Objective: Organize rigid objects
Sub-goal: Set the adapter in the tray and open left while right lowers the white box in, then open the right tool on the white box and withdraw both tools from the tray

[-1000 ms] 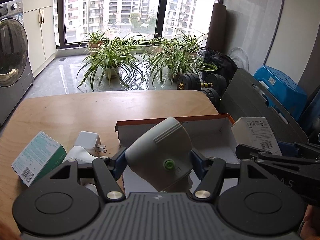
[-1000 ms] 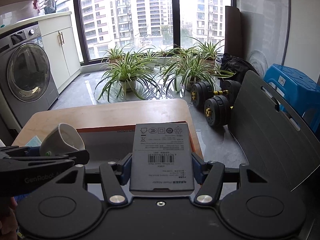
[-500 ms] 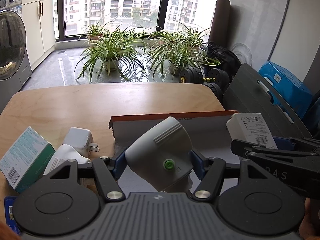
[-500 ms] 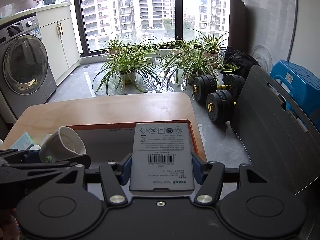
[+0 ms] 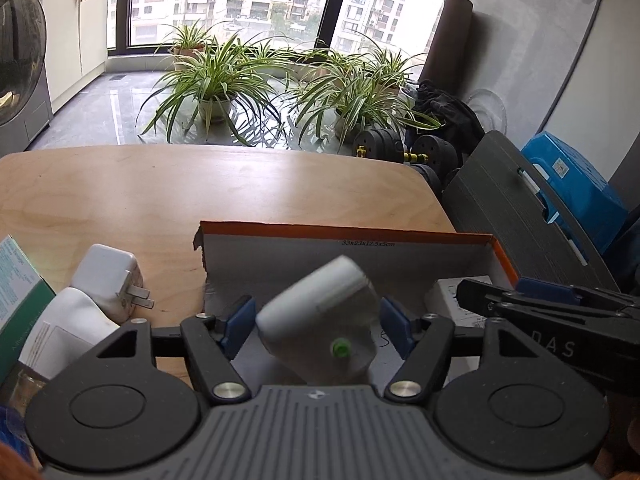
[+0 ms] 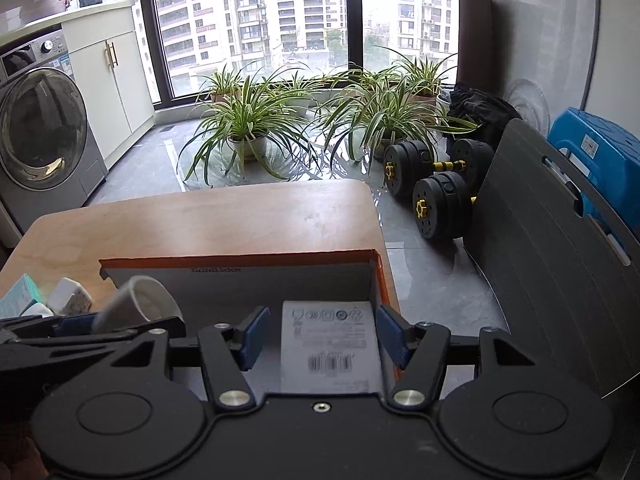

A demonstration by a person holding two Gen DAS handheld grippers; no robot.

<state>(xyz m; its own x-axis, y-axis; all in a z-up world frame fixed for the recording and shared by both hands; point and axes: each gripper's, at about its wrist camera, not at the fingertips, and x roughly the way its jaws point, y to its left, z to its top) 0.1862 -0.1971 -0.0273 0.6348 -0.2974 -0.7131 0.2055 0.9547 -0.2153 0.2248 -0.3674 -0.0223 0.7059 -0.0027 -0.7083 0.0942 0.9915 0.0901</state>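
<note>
An open cardboard box [image 5: 348,236] with an orange rim lies on the wooden table; it also shows in the right wrist view [image 6: 240,258]. My left gripper [image 5: 318,322] is open over the box's left part, and a grey-white device with a green button [image 5: 320,328] sits blurred between its spread fingers, apart from both pads. My right gripper [image 6: 322,338] is open over the box's right part, and a white labelled box with a barcode [image 6: 328,344] lies between its fingers, clear of both pads. The device also shows in the right wrist view [image 6: 138,304].
Left of the cardboard box lie a white plug charger [image 5: 108,282], a white pouch [image 5: 68,332] and a green-white carton [image 5: 16,284]. Beyond the table are potted plants [image 6: 248,120], dumbbells [image 6: 436,184], a grey board [image 6: 552,248] and a washing machine [image 6: 40,128].
Both grippers have opened and let go of their objects, the device and the white box, which have dropped lower into the cardboard box. Both grippers have come down closer to it.
</note>
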